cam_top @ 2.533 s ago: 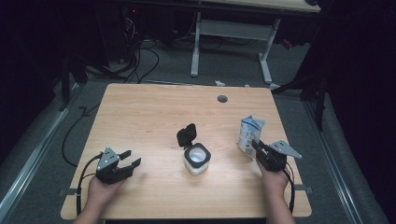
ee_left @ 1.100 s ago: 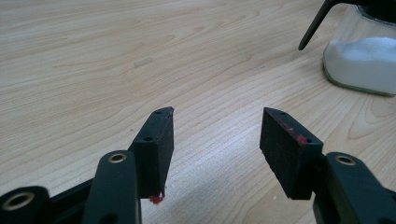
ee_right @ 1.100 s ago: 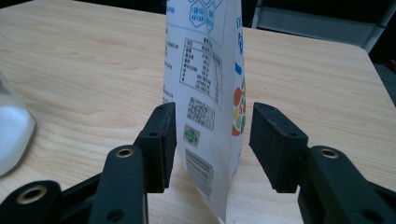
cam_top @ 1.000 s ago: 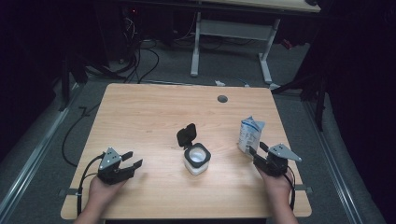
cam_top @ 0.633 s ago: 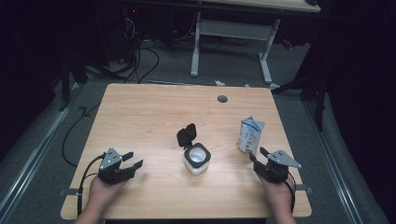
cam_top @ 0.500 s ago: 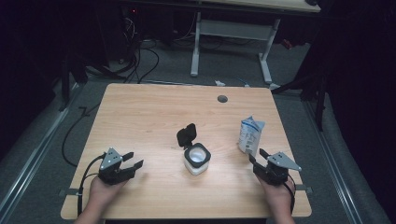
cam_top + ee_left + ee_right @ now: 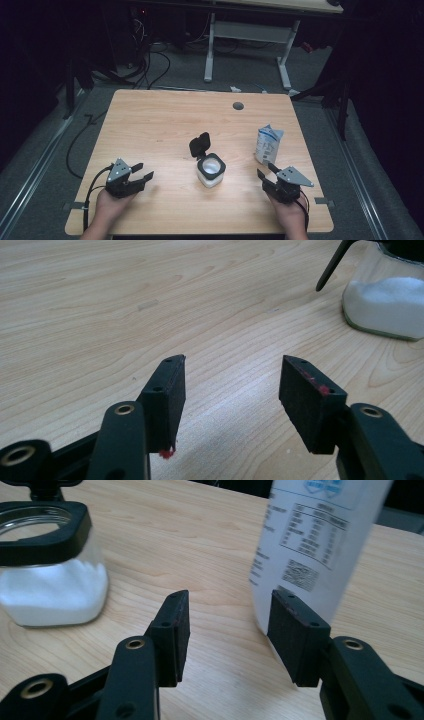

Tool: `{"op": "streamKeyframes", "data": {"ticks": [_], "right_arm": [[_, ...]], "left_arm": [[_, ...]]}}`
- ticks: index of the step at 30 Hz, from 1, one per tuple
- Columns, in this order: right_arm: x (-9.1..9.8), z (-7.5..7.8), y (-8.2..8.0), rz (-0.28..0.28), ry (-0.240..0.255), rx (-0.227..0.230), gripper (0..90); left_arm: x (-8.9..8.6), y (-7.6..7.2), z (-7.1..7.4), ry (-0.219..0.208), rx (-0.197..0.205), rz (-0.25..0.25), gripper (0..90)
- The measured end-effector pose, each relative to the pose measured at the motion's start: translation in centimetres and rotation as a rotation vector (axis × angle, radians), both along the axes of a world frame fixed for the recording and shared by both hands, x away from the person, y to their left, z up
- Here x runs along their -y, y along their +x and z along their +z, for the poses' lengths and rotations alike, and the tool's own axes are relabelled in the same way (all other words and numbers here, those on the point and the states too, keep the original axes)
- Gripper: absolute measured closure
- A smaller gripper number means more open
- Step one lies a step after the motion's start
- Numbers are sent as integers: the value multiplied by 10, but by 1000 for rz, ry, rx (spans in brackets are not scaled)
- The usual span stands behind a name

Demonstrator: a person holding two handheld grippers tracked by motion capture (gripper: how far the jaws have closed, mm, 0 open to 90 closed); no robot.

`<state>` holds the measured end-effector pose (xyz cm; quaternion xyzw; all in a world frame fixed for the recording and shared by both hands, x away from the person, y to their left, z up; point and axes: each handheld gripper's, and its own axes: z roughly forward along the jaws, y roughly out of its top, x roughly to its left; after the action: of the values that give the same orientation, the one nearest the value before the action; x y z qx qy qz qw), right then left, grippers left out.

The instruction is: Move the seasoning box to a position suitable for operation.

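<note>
A clear jar [image 7: 210, 171] of white powder stands mid-table, its black flip lid [image 7: 200, 144] hinged open behind it. To its right a white and blue bag [image 7: 269, 145] stands upright. My right gripper [image 7: 265, 170] sits just in front of the bag, open, with nothing between its pads. In the right gripper view my right gripper [image 7: 230, 615] points at bare wood, with the bag [image 7: 320, 540] just past its right jaw and the jar [image 7: 50, 580] at far left. My left gripper [image 7: 143, 170] rests near the front left, open and empty. In the left gripper view my left gripper [image 7: 232, 380] has the jar [image 7: 390, 305] at upper right.
The wooden table [image 7: 160, 125] has a round cable hole [image 7: 238, 106] near its far edge. Beyond it stand the white legs of another desk [image 7: 210, 45], with cables [image 7: 150, 65] lying on the grey floor.
My right gripper has drawn back from the bag toward the table's near edge. The bag stays upright where it was. The left gripper has kept still.
</note>
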<state>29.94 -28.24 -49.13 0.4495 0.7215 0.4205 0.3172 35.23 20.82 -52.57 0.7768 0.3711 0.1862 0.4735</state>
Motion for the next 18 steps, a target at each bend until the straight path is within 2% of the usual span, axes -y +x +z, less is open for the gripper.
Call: {"op": "streamKeyframes", "data": {"ticks": [5, 13, 18], "right_arm": [[-17, 0, 1, 20, -17, 0, 528], [-45, -1, 11, 53, -6, 0, 567], [-60, -4, 14, 67, 36, -7, 596]], "left_arm": [[0, 0, 0, -2, -1, -2, 445], [1, -1, 1, -19, 0, 0, 434], [4, -1, 1, -24, 2, -7, 420]]}}
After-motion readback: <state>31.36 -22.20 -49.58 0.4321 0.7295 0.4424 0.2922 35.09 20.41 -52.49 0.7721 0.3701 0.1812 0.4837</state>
